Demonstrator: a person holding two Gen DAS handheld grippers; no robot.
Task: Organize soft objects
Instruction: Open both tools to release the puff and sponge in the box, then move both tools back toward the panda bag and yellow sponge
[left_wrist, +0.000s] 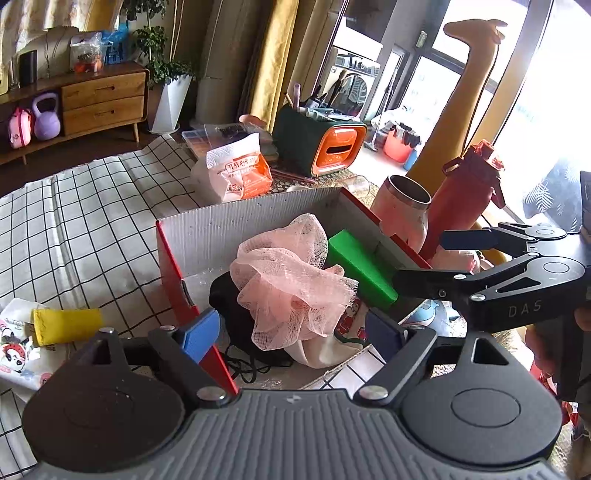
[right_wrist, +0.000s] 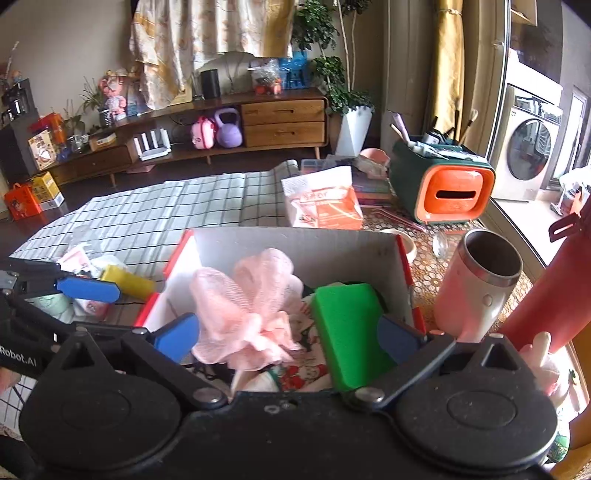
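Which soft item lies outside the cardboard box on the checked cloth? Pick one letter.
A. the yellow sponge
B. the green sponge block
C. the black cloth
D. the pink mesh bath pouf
A: the yellow sponge lies on the checked cloth left of the cardboard box, while the pink mesh bath pouf, the green sponge block and the black cloth are inside it.

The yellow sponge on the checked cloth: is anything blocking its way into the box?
Only the red side wall of the cardboard box stands between the yellow sponge and inside; it must be lifted over. Nothing else visible blocks it.
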